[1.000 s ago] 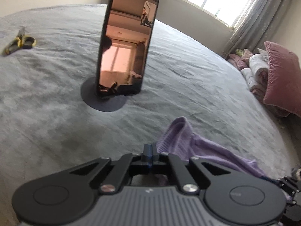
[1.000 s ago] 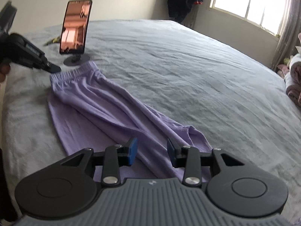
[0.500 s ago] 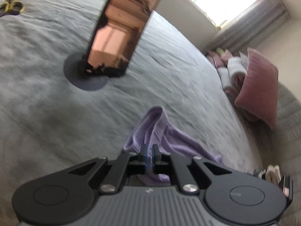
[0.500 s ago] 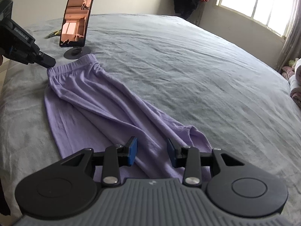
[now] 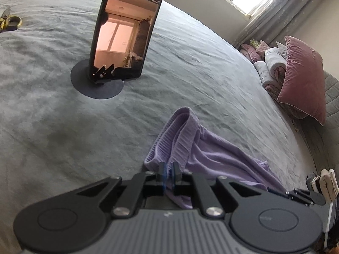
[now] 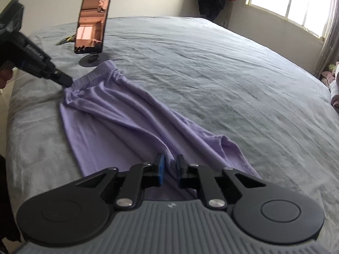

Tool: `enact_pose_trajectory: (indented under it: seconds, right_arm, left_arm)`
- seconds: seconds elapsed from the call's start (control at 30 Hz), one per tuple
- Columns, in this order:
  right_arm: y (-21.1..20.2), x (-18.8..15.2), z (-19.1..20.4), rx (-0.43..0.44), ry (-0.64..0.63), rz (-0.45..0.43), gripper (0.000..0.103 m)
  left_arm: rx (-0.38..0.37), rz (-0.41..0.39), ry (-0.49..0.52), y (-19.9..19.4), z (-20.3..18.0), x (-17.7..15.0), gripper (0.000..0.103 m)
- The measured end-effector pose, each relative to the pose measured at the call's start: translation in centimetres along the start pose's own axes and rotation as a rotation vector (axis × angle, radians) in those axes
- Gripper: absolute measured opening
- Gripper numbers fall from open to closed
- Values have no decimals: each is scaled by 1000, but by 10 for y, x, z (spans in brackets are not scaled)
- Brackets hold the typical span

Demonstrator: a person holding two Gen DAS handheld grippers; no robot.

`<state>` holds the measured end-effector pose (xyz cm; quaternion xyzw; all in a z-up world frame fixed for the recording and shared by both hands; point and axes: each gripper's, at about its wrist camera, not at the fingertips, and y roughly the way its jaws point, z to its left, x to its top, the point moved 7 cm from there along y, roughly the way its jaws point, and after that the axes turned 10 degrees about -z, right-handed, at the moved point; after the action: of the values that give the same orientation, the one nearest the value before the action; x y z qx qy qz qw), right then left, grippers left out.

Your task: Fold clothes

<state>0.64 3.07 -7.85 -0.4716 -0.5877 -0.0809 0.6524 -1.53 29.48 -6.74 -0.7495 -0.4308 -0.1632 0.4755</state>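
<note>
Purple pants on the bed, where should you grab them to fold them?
Grab the purple pants at both ends, coming down from above at a slant. The ribbed waistband bunches up off the bed, so the left gripper pinches it there. The leg hems lie thick near the right gripper, whose jaws are closing on that cloth.

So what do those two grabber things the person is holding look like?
Both the left gripper and the right gripper are alike: a grey ribbed body, two round black discs, black link arms with silver screws, and black fingers with blue pads.
</note>
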Motion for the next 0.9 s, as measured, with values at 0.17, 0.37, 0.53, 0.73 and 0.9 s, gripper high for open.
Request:
enact_pose_trajectory:
  seconds: [0.17,0.37,0.53,0.73,0.9]
  right_arm:
    - [-6,-6,9,30,-18,8,6]
    - [-4,-9,10,25,-25,16,6]
    - [0,-7,7,3,-16,9,12]
    - [-3,-4,6,-3,19,-5,2]
    - [-29,8,9,18,62,-59,2]
  left_arm:
    - [-24,11,14,-2,-6,-2,30]
    - [-13,38,64,1,-14,-9,28]
    - [1,22,33,0,-7,-6,17]
    - [-5,-14,30,-5,-7,-2,6]
    - [-37,-99,-11,-13,-6,11,6]
